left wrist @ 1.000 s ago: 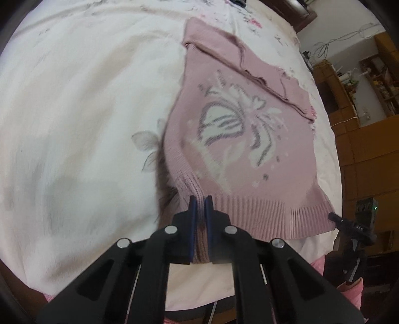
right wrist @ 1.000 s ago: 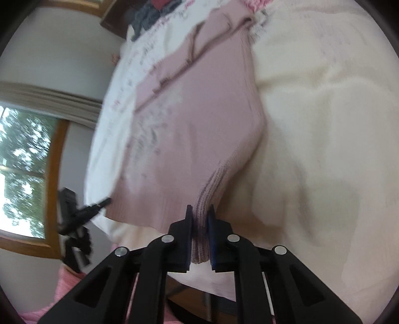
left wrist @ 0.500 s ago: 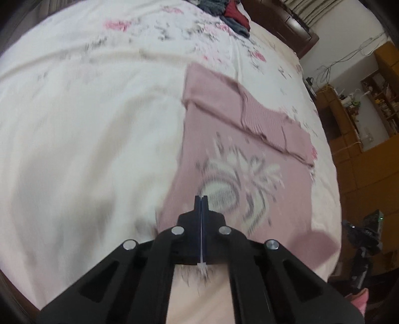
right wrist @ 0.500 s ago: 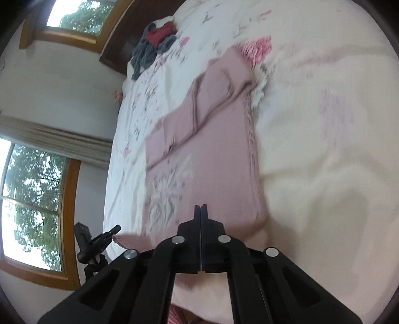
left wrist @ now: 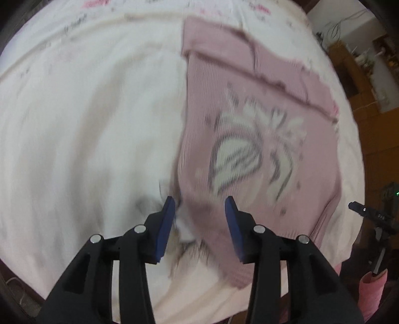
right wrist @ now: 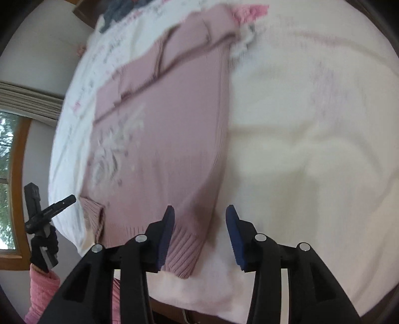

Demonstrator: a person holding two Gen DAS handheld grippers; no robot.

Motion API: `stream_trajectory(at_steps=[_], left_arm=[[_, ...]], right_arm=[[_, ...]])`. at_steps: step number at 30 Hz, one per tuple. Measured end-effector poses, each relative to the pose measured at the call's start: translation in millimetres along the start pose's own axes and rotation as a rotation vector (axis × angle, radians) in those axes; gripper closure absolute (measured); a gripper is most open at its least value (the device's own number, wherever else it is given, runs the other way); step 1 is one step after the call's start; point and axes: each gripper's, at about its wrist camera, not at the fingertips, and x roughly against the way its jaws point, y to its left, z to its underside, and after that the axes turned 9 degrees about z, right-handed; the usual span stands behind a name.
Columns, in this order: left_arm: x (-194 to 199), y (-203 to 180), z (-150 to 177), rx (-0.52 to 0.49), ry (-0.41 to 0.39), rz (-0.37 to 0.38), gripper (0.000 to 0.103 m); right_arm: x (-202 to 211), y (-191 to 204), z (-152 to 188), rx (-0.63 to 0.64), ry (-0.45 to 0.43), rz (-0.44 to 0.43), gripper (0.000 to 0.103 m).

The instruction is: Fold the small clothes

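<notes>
Sweater [left wrist: 249, 154]: lies flat on the bed [left wrist: 87, 124], right of centre in the left wrist frame, left of centre in the right wrist frame.
Sleeves [left wrist: 249, 64]: folded across the sweater's far end, upper frame.
Hem [right wrist: 184, 251]: nearest edge, lower frame.
Left gripper [left wrist: 199, 209]: over the hem's left corner.
Right gripper [right wrist: 199, 219]: over the hem's right corner.
Clothes pile [right wrist: 119, 7]: top edge of the right wrist frame, beyond the sweater.

No words, labels, brand names or numbers can be read in either view. The pink sweater [left wrist: 249, 154] has a white and grey picture knitted on its front, with no letters in it. Both views are blurry.
</notes>
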Motion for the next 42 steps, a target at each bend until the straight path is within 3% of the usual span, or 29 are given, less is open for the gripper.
stream_trajectory(at_steps=[3,6,8,10,14,16,17,19,20,21,24,29,30,32,34,38,42], left_arm=[[-10,-1,3,0.021,0.018,-0.014,0.057],[-16,-9,-1,-0.001,0.017,-0.064,0.055],[-23,-17,-6,-0.026,0.047,-0.09,0.048],[-35,-26,-9,-0.06,0.095,-0.134,0.048],[-52,-41,-10,-0.132,0.125,-0.218,0.044],[-57,-44,-6,-0.161,0.13,-0.244,0.045],[-58,-47,-4,-0.174,0.127,-0.25,0.05],[-54,-46,2,-0.2,0.123,-0.258,0.069],[-52,-46,5,-0.208,0.121,-0.269,0.081],[-49,-44,7,-0.214,0.119,-0.275,0.085],[-32,-33,21,-0.22,0.103,-0.237,0.092],[-11,-6,49,-0.194,0.117,-0.216,0.093],[-8,1,54,-0.18,0.123,-0.202,0.094],[0,20,66,-0.13,0.12,-0.116,0.09],[5,33,72,-0.08,0.109,-0.046,0.09],[6,44,81,-0.027,0.08,0.001,0.076],[-7,46,80,-0.023,0.094,-0.011,0.069]], right_arm=[[-13,22,1,-0.019,0.05,0.046,0.051],[-33,46,-5,-0.042,0.106,0.157,0.042],[-47,53,-8,-0.049,0.137,0.207,0.042],[-64,63,-6,-0.039,0.163,0.299,0.042],[-92,63,9,-0.079,0.236,0.307,0.042],[-97,56,15,-0.096,0.235,0.285,0.048],[-95,55,17,-0.087,0.226,0.285,0.051],[-88,50,22,-0.07,0.212,0.261,0.075],[-83,44,25,-0.064,0.208,0.242,0.081],[-79,39,28,-0.061,0.204,0.228,0.084],[-64,22,37,-0.06,0.194,0.175,0.085],[-51,-18,49,-0.107,0.208,0.155,0.081],[-48,-28,53,-0.132,0.203,0.099,0.08],[-45,-40,59,-0.163,0.208,-0.007,0.072],[-44,-46,62,-0.163,0.199,-0.086,0.053],[-47,-54,63,-0.134,0.179,-0.086,0.047],[-64,-39,63,-0.05,0.183,-0.008,0.048]])
